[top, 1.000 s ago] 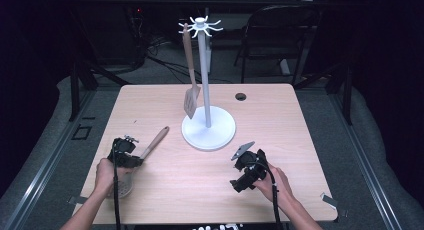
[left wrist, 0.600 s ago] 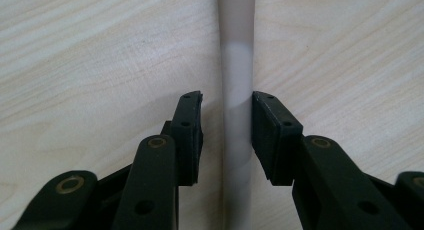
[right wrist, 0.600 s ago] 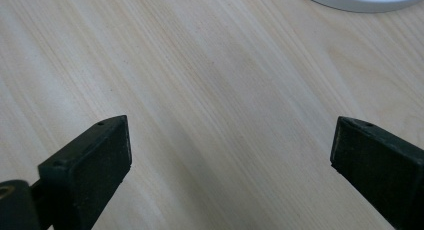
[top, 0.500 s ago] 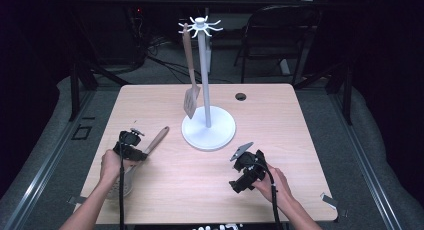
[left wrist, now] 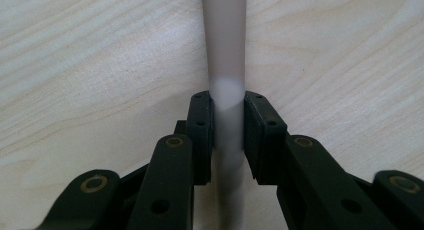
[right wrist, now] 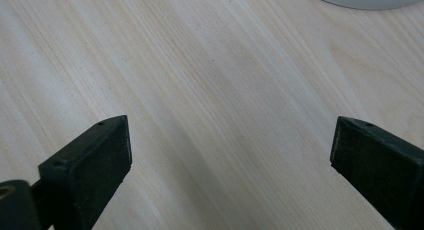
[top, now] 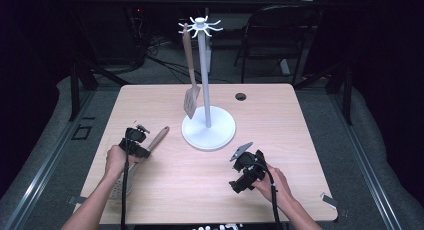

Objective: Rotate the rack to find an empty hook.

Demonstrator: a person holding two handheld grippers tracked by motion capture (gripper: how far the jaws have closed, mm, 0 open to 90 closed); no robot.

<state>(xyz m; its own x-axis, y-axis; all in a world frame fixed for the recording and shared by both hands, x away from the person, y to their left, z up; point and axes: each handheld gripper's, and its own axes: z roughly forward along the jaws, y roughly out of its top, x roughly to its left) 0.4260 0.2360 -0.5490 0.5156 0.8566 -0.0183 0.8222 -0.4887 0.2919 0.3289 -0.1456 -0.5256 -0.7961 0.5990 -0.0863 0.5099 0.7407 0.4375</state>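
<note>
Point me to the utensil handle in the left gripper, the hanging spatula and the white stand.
Utensil handle (left wrist: 226,65), left gripper view: pale shaft just beyond the gripper.
Hanging spatula (top: 191,101), high view: slotted blade at its lower end.
White stand (top: 220,132), high view: round base, right of the pole.

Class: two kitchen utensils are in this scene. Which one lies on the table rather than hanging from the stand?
The wooden-handled utensil by the left gripper, whose jaws clamp its pale shaft. The other, a spatula, hangs from the white stand.
</note>
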